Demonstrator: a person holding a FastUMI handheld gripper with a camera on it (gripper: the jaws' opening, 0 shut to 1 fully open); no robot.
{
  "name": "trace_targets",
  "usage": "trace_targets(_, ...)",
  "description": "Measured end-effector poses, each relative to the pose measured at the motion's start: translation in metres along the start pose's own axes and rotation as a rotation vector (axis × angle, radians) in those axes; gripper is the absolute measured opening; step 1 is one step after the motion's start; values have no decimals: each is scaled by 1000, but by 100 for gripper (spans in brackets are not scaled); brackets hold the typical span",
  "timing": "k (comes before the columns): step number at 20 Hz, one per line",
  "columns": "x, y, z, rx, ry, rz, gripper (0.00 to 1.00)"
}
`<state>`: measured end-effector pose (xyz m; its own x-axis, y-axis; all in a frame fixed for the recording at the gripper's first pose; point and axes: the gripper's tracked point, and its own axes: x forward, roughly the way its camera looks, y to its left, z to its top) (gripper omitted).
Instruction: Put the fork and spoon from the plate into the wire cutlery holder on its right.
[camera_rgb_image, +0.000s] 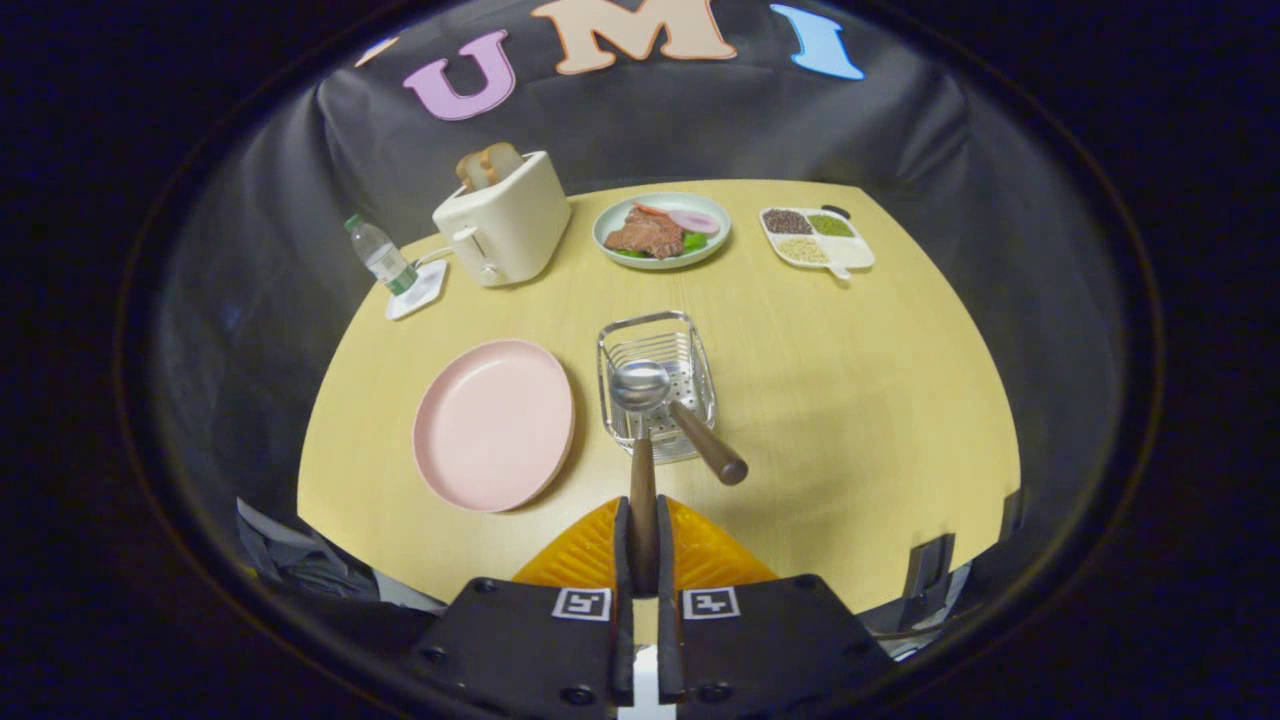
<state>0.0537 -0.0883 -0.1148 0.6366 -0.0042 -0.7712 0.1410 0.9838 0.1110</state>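
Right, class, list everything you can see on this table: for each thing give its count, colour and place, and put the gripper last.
Table: one, pale yellow wood, under everything.
Plate: one, pink, left of the wire cutlery holder.
Wire cutlery holder: one, silver, just ahead of the fingers.
Spoon: one, silver bowl with brown handle, leaning in the holder.
Second utensil handle: one, brown, between the fingers, head end hidden at the holder.
Toaster: one, cream, bread in its slots, far left.
Water bottle: one, clear with green cap, on a white coaster left of the toaster.
Food plate: one, pale green, far middle.
Divided tray: one, white, holding grains, far right.
Gripper: one, shut on the brown handle.
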Motion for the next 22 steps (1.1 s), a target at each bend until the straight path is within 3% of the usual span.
trace_targets(1,1,1,4,13,-9,2,12)
trace_targets(10,-19,13,17,66,-119,37,100)
trace_targets(16,-47,15,31,72,-217,30,100)
trace_targets(22,-84,38,47,-54,-374,-3,100)
